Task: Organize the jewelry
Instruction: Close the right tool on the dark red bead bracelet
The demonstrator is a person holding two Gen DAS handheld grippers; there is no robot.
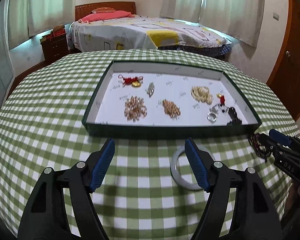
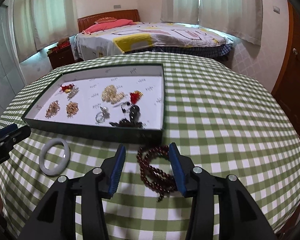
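From your left wrist, your left tongs [image 1: 150, 146] stood wide open and empty, the white bangle [image 1: 187, 169] on the table behind the right-hand finger. From your right wrist, your right tongs [image 2: 147, 150] stood part-open around the red bead bracelet [image 2: 156, 170], its strands trailing toward you beside the right-hand finger, nothing gripped.

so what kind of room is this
Most likely a home bedroom: a made bed with a pink pillow, curtained windows, and a wooden nightstand behind the checked table.
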